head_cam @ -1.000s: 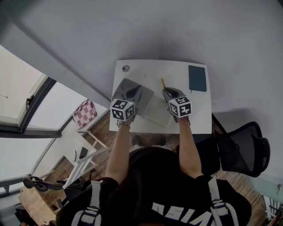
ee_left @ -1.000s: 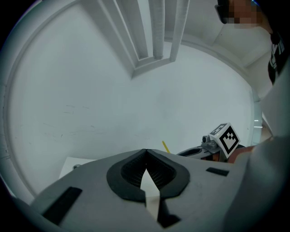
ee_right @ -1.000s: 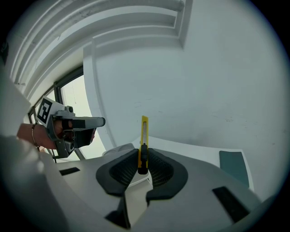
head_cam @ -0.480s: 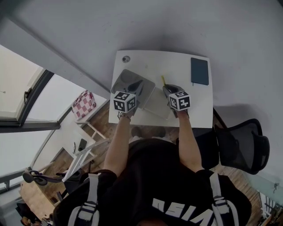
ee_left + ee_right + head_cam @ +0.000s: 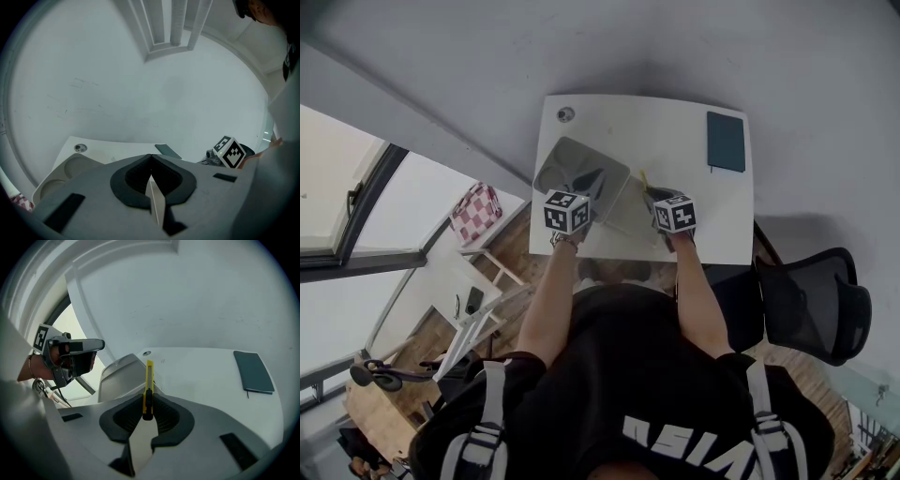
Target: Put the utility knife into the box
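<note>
My right gripper (image 5: 651,194) (image 5: 148,399) is shut on the yellow utility knife (image 5: 643,178) (image 5: 149,376), whose tip points away from me over the table. The grey box (image 5: 581,167) (image 5: 119,377) lies on the left half of the white table (image 5: 675,141), with a paler panel (image 5: 628,214) next to it toward the near edge. In the right gripper view the box sits just left of the knife. My left gripper (image 5: 587,186) (image 5: 151,158) hovers over the box with its jaws shut and nothing showing between them. The box's moulded hollows (image 5: 63,171) appear low left.
A dark notebook (image 5: 726,142) (image 5: 254,372) lies at the table's far right corner. A small round fitting (image 5: 566,114) (image 5: 80,148) sits at the far left corner. A black office chair (image 5: 811,305) stands to the right of the person.
Both grippers have drawn back a little toward the table's near edge. The knife stays clamped in the right gripper, and the head camera has shifted.
</note>
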`<state>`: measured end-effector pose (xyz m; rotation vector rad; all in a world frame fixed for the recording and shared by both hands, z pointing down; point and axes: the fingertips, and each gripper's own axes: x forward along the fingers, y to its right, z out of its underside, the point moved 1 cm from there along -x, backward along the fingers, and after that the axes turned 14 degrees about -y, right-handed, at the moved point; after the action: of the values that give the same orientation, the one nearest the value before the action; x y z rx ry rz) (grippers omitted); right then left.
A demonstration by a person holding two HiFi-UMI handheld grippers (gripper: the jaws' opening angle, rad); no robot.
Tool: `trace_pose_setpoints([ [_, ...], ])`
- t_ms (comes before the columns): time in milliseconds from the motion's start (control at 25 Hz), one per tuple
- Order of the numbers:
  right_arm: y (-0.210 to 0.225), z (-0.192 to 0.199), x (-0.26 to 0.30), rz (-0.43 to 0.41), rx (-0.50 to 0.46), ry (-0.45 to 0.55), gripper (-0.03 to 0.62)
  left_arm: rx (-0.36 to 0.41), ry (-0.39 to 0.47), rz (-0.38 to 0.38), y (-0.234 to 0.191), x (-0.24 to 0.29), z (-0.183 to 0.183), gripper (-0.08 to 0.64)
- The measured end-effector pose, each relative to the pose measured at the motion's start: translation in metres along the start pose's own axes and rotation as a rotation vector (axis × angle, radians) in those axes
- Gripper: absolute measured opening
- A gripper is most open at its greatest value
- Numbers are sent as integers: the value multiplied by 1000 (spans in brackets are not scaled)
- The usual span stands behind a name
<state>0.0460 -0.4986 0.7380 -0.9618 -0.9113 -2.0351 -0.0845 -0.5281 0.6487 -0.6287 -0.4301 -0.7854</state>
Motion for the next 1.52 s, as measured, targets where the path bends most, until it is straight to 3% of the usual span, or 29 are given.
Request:
trace_pose_setpoints([
  [920, 14, 24, 48, 2, 84, -169, 81, -76, -49, 0, -36, 22, 12, 25],
  [1520, 0, 41, 76, -29, 115, -263, 81, -91, -62, -7, -49, 17, 19, 25],
])
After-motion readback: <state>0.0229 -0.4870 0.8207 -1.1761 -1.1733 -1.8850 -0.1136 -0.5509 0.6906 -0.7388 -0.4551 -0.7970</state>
